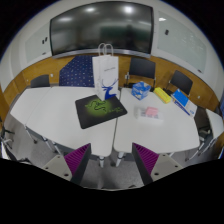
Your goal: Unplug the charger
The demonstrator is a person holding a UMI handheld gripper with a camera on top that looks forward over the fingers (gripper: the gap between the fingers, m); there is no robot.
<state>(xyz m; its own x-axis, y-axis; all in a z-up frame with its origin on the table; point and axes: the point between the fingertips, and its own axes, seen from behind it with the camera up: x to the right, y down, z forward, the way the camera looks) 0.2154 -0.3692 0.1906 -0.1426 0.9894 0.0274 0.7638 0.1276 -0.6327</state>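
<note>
My gripper [112, 165] is open and empty, its purple-padded fingers [79, 160] spread wide, high above the near edge of a white conference table [55, 108]. I cannot make out a charger or a socket from here. Far beyond the fingers, a black mat [101, 112] lies on the table with a small green object [99, 102] on it. A white paper bag [105, 68] stands behind the mat.
Right of the mat lie a blue-and-white item [140, 91], a yellow item [162, 95], a blue box [183, 100] and a pink item [150, 112]. Black chairs [142, 68] ring the table. A dark screen [100, 28] hangs on the far wall.
</note>
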